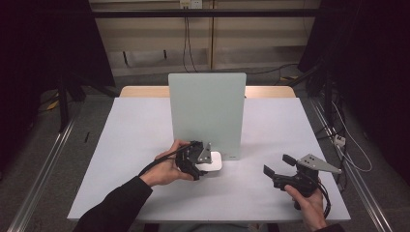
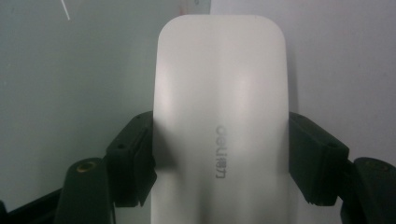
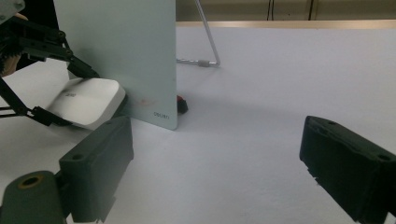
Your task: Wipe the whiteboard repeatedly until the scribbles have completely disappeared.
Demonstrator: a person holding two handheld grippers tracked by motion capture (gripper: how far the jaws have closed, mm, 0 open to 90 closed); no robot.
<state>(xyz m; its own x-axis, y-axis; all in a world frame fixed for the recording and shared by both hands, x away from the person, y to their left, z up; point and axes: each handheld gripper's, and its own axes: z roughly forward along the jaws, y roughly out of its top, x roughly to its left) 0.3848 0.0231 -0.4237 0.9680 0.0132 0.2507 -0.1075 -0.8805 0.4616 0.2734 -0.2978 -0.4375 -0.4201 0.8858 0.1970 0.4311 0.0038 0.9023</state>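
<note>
Down low near the middle of the table [image 1: 121, 145], the left gripper [image 1: 202, 164] squeezes a white block [image 2: 219, 116] from both sides. Its hand curls around the handle, arm reaching in slanted. The block sits right by the standing green board [image 1: 208, 111]. Off to the side, the right gripper [image 1: 280, 164] hangs above the table, jaws wide apart.

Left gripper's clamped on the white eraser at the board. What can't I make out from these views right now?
- Whether the white eraser touches the board: the high view has the left gripper over it.
- Small red and black part at the board's foot: mostly behind the board in the right gripper view.
- Eraser's near end: cut off by the left gripper view's bottom edge.
</note>
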